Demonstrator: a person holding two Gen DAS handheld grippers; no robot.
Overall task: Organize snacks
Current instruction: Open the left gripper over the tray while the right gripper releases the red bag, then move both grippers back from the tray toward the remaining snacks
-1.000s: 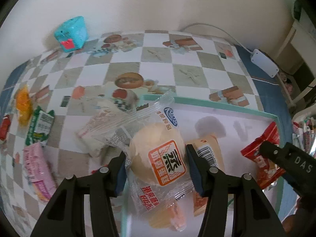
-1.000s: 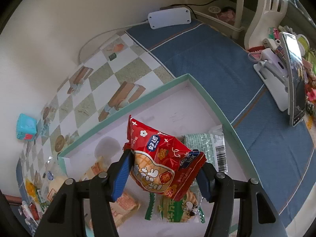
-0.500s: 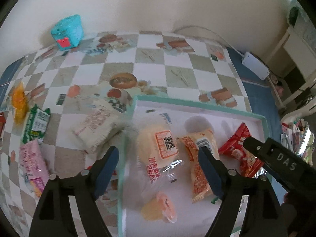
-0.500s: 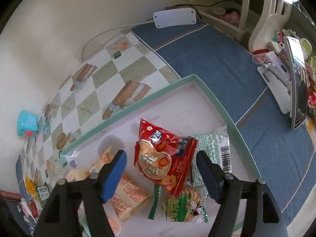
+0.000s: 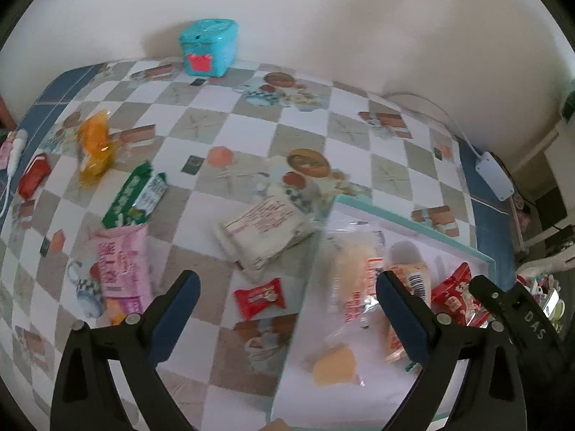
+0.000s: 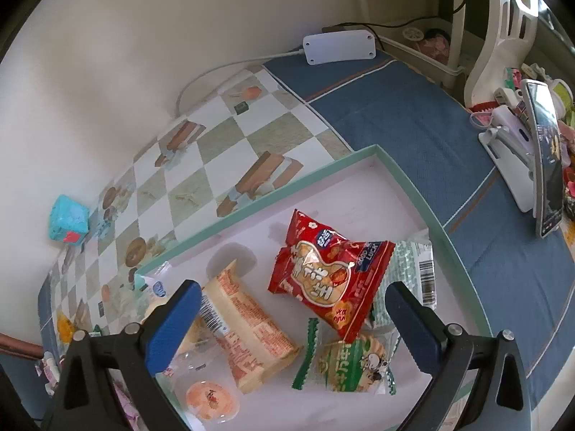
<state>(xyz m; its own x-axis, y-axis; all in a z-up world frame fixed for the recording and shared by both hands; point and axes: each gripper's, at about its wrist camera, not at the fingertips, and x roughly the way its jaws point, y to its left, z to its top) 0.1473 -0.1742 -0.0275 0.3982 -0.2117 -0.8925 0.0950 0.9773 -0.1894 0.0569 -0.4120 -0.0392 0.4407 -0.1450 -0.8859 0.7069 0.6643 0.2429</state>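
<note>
Red snack pkt (image 6: 329, 276) lies flat inside green-rimmed tray (image 6: 463, 262), toward tray's right edge, overlapping a pale green pkt (image 6: 413, 269) and a green-white cracker pkt (image 6: 345, 362) at tray's near edge. Orange wafer pkt (image 6: 248, 327) beside it, toward tray's left edge; small jelly cup (image 6: 210, 398) at near-left corner. Right gripper (image 6: 293, 327) above these, jaws opening wide, pads clear of red pkt, nothing grasped.

Left view: clear-wrapped bun pkt (image 5: 354, 283) inside tray's left edge, blurred. Left gripper (image 5: 287, 309) straddles that edge, jaws opening, nothing grasped.

Outside tray on checkered desk cloth (image 5: 251, 136): small red candy (image 5: 260, 296) just beside tray; white pkt (image 5: 262, 233) near tray's far-left corner; pink pkt (image 5: 122, 269), green pkt (image 5: 138, 197), orange pkt (image 5: 93, 143) toward desk's left edge. Teal box (image 5: 208, 46) at far edge by wall.
</note>
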